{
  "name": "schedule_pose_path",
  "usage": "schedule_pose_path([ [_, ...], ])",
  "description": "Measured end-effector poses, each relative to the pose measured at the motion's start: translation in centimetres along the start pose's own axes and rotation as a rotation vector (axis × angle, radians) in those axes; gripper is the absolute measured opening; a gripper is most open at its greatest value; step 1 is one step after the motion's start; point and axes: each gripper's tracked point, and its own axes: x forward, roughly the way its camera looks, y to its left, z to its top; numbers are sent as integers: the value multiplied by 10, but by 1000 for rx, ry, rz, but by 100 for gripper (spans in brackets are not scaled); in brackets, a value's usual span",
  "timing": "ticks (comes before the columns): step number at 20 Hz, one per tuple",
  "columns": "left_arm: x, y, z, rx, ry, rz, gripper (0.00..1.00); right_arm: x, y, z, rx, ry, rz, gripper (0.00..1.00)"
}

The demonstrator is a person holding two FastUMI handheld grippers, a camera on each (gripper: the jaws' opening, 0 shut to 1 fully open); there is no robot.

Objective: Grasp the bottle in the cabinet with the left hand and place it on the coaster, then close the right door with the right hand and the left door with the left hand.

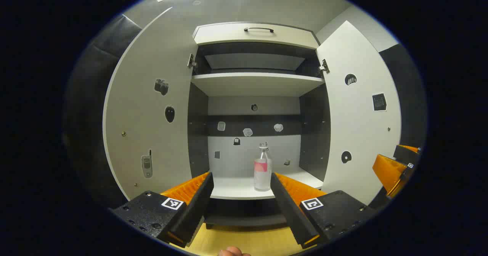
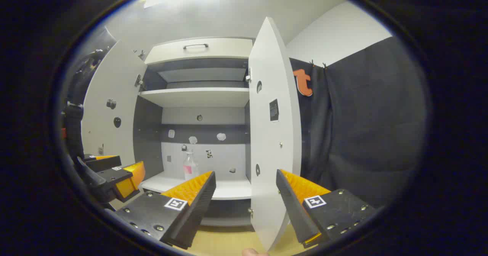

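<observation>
A clear bottle with a pink label stands upright on the cabinet's lower shelf, right of the middle. My left gripper is open in front of the shelf, short of the bottle, holding nothing. Both doors stand open: the left door and the right door. In the right gripper view the bottle is farther off, and my right gripper is open, with the right door's edge between its fingers, untouched. The other gripper sits low at the left.
An upper shelf and a drawer with a dark handle sit above. Small stickers dot the doors and back wall. A wooden surface lies below the cabinet. Black cloth hangs right of the right door.
</observation>
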Motion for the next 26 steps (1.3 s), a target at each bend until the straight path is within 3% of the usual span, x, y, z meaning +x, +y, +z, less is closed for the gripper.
schedule_pose_path([
  [13,7,-29,-12,-57,36,-32,96,0,1,-9,15,55,19,96],
  [21,18,0,-24,-66,73,4,96,-5,2,-5,-2,40,40,96],
  [26,70,-15,-15,-33,70,-85,97,-4,-1,-2,-4,16,-10,96],
])
